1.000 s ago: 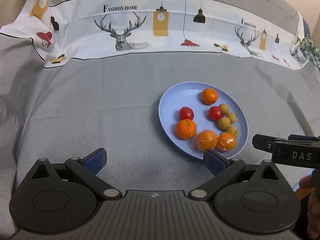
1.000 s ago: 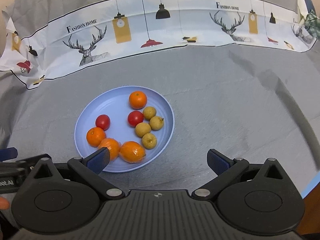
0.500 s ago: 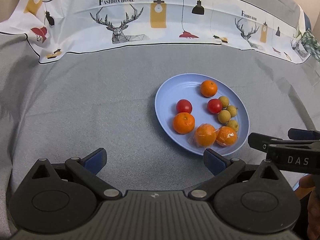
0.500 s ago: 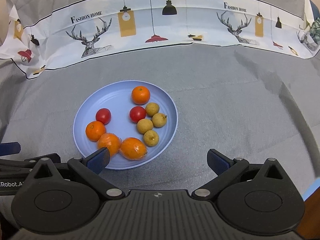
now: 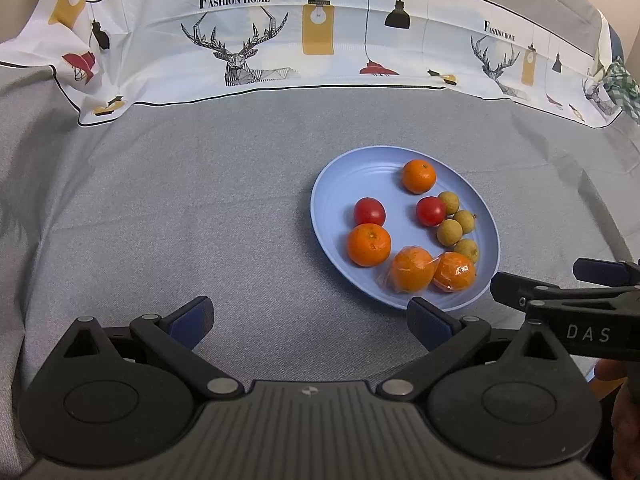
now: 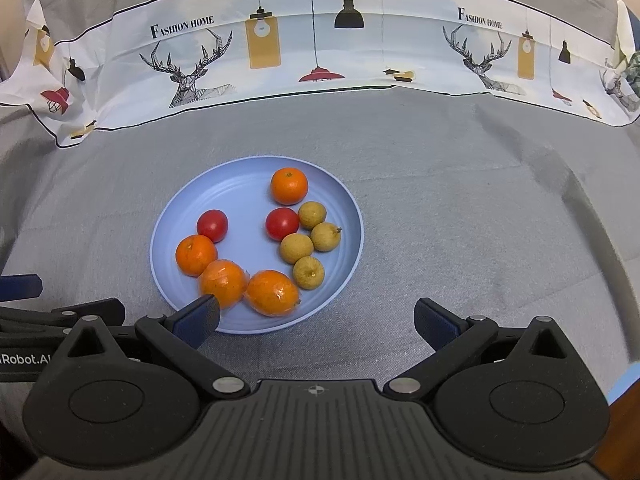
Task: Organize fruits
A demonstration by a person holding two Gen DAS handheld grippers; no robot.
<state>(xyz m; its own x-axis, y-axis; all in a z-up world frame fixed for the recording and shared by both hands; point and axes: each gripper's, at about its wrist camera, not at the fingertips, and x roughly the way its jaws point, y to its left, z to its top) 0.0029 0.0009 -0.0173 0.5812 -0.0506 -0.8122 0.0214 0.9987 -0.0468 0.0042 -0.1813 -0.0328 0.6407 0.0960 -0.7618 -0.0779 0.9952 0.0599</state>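
A light blue plate point(image 5: 332, 184) point(image 6: 240, 188) lies on the grey cloth and holds several fruits: bare oranges point(image 5: 368, 244) point(image 6: 289, 186), two oranges in clear wrap point(image 5: 412, 270) point(image 6: 273, 293), two red tomatoes point(image 5: 369, 211) point(image 6: 282, 223) and several tan longans point(image 5: 449, 232) point(image 6: 296, 249). My left gripper point(image 5: 310, 322) is open and empty, near and to the left of the plate. My right gripper point(image 6: 316, 322) is open and empty at the plate's near edge; its left fingertip point(image 6: 198, 318) overlaps the rim.
A white printed cloth point(image 5: 280, 40) point(image 6: 320, 40) with deer and lamps stands along the back. The grey cloth point(image 5: 160, 200) spreads left of the plate and also right of it in the right wrist view point(image 6: 480, 220). Each gripper shows at the other view's edge.
Both grippers have drawn back slightly and lifted their view; the plate sits a little higher in both views. The fruits have not moved. Both grippers stay open.
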